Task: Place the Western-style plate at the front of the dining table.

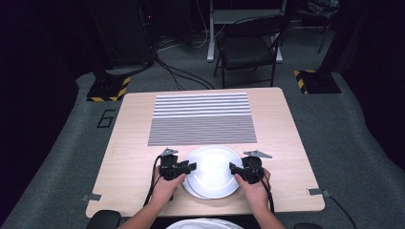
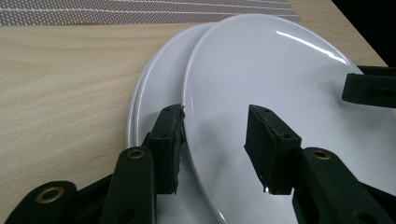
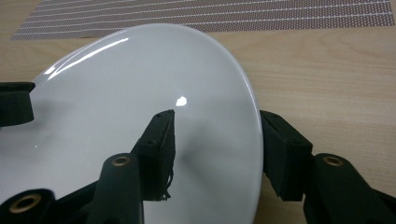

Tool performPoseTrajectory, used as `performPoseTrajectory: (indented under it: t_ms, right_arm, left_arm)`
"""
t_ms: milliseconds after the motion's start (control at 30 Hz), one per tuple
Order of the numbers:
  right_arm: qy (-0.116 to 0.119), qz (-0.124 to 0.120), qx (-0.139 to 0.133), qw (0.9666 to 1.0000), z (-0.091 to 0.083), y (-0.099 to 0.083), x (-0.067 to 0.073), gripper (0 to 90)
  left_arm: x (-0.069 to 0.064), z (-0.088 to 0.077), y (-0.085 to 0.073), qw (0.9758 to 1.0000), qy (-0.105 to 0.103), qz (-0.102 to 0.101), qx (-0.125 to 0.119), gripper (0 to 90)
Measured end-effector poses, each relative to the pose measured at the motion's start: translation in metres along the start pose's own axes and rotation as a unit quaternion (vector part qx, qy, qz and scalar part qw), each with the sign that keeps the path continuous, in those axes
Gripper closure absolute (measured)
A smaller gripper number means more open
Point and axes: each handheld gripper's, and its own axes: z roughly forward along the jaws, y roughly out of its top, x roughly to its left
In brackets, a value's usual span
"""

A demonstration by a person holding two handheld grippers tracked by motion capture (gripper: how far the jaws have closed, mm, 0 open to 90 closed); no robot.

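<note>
Two white plates lie stacked at the near middle of the wooden table [image 1: 129,157]. The top plate [image 1: 213,168] [image 2: 280,79] [image 3: 116,93] sits shifted to the right of the lower plate [image 1: 190,188] [image 2: 147,93]. My left gripper [image 1: 192,167] [image 2: 215,140] straddles the top plate's left rim, one jaw under the rim and one on its face. On the opposite rim my right gripper [image 1: 232,168] [image 3: 215,144] holds the same way, its outer jaw half hidden behind the plate's edge. Both look closed onto the plate.
A striped grey placemat [image 1: 200,119] lies just beyond the plates. A black folding chair [image 1: 248,47] stands on the carpet past the table's far edge. The person's hands come in over the table's near edge.
</note>
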Motion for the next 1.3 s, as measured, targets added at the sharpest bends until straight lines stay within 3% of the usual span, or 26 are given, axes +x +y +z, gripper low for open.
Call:
performPoseTrajectory:
  t_ms: [167,233,400,733,867,1067,1300]
  right_arm:
    - [0.006,0.006,-0.001,1.0,0.0,0.005,-0.002,49.4]
    - [0.012,0.003,0.0,0.9999,0.001,0.007,-0.001,49.6]
    - [0.016,-0.001,0.002,0.9999,0.003,0.007,-0.003,50.3]
    - [0.019,-0.015,0.011,0.9997,-0.021,0.014,-0.004,50.8]
    - [0.017,-0.009,0.015,0.9997,-0.032,0.0,-0.004,48.9]
    - [0.029,0.004,0.038,0.9989,-0.031,-0.018,-0.002,46.9]
    - [0.04,0.013,0.044,0.9981,-0.034,-0.023,-0.002,46.1]
  left_arm:
    - [-0.003,0.006,0.0,0.9999,-0.009,-0.001,0.01,58.7]
    - [-0.003,0.008,0.0,0.9999,-0.004,0.01,0.007,59.5]
    - [0.0,0.006,0.001,1.0,-0.003,0.005,0.004,61.1]
    - [0.002,0.002,0.0,0.9999,-0.009,0.008,0.007,59.7]
    - [0.002,0.0,-0.002,0.9999,-0.009,0.006,0.007,58.9]
    - [0.001,-0.003,-0.004,0.9999,-0.011,0.005,0.008,57.4]
    - [0.001,-0.002,-0.003,0.9999,-0.012,-0.002,0.009,57.2]
